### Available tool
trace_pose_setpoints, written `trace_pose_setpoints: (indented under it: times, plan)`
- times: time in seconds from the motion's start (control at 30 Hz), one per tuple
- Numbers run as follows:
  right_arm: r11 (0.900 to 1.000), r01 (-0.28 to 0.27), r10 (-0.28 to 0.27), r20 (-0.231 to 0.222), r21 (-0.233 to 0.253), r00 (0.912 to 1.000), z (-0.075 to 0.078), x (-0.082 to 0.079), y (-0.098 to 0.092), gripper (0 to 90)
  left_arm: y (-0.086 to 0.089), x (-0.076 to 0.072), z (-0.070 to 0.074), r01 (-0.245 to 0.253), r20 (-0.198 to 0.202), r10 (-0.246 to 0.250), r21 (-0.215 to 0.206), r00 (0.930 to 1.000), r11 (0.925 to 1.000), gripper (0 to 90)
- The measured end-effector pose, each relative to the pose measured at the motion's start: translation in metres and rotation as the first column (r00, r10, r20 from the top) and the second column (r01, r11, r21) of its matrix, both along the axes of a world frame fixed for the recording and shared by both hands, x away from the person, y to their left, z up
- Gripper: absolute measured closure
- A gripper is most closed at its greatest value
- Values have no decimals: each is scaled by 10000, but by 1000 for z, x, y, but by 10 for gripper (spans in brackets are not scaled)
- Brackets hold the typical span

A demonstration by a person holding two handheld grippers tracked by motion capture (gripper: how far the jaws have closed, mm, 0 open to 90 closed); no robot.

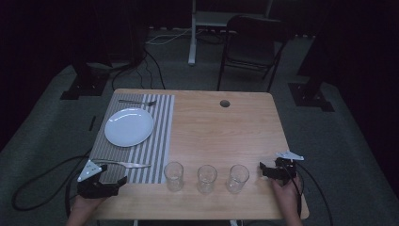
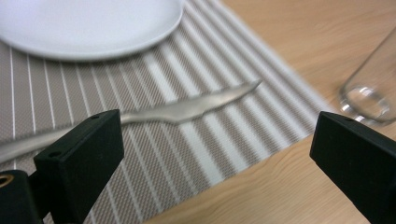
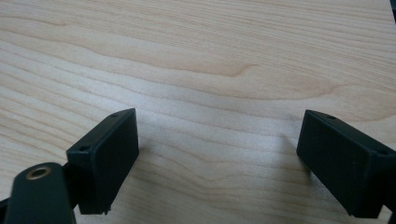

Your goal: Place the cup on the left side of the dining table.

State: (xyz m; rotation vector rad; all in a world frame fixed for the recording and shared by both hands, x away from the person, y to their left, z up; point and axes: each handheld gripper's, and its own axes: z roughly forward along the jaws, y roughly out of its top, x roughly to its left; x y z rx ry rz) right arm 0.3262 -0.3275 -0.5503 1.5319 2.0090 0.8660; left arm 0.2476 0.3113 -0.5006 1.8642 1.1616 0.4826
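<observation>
Over on the left, the left gripper point(image 1: 104, 181) hangs at the near corner of the striped placemat point(image 1: 155, 141), jaws spread wide and gripping nothing, the knife point(image 2: 187, 108) lying on the mat just beyond them. Three glasses point(image 1: 207, 178) line the table's point(image 1: 235, 127) near edge. The right gripper point(image 1: 269, 170) sits wide open and unladen beside the rightmost glass, bare wood ahead.

Dim high view, dark surroundings, brighter gripper views, near objects blurred

Dim room, grey carpet point(image 1: 47, 127), folding chair point(image 1: 251, 44)
</observation>
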Motion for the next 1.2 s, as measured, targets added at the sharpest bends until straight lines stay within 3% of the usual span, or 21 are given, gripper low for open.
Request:
trace_pose_setpoints:
  times: [0.1, 0.33, 0.5, 0.63, 0.77, 0.87, 1.2]
  plan:
    - [10000, 11, -11, -3, 6, 10000, 0, 0, 0, 124, -3, -3, 9, 279, 320, -275, -105, 9991, 9996, 47]
    - [10000, 35, -35, -1, 5, 10000, 0, 0, 0, 125, -10, -1, 14, 527, 411, -521, -127, 9978, 9985, 47]
    - [10000, 33, -33, 1, -2, 10000, 0, 0, 0, 124, -23, 4, 15, 1020, 386, -1011, -200, 9941, 9946, 47]
    - [10000, 35, -35, 0, 3, 10000, 0, 0, 0, 124, -33, 3, 21, 1523, 522, -1500, -434, 9873, 9874, 47]
    - [10000, 34, -34, 0, 3, 10000, 0, 0, 0, 124, -44, 3, 28, 1884, 733, -1859, -294, 9798, 9816, 47]
    - [10000, 36, -36, 1, 5, 10000, 0, 0, 0, 124, -48, 4, 29, 2002, 760, -1966, -418, 9775, 9789, 47]
    - [10000, 34, -34, 2, 2, 10000, 0, 0, 0, 124, -69, 8, 36, 2935, 866, -2877, -645, 9538, 9538, 47]
